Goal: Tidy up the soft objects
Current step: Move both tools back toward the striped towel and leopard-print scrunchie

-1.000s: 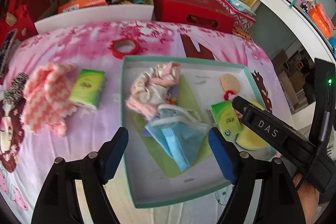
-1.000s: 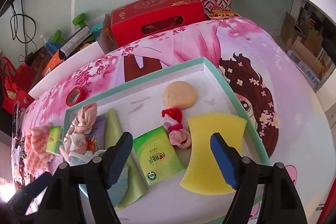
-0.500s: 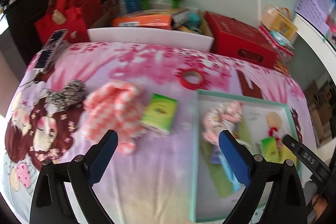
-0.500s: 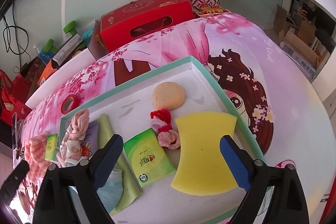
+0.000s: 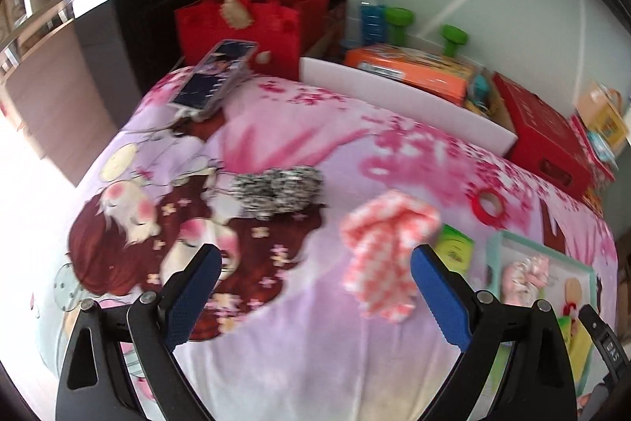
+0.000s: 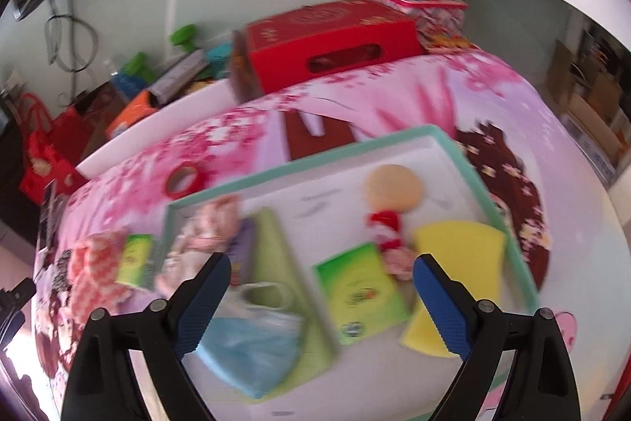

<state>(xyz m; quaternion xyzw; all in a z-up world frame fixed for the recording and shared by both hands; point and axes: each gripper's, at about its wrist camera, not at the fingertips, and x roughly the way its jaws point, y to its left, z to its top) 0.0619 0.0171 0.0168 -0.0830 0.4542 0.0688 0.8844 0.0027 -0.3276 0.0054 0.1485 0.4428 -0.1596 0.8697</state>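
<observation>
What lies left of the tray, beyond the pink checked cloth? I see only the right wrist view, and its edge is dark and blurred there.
Observer: A black-and-white speckled soft thing lies on the bedcover, beyond the pink checked cloth and apart from it.
Operator: Does the left gripper hold something?
Observer: No. The left gripper is open and grips nothing; the pink checked cloth lies ahead of it on the bedcover.
</observation>
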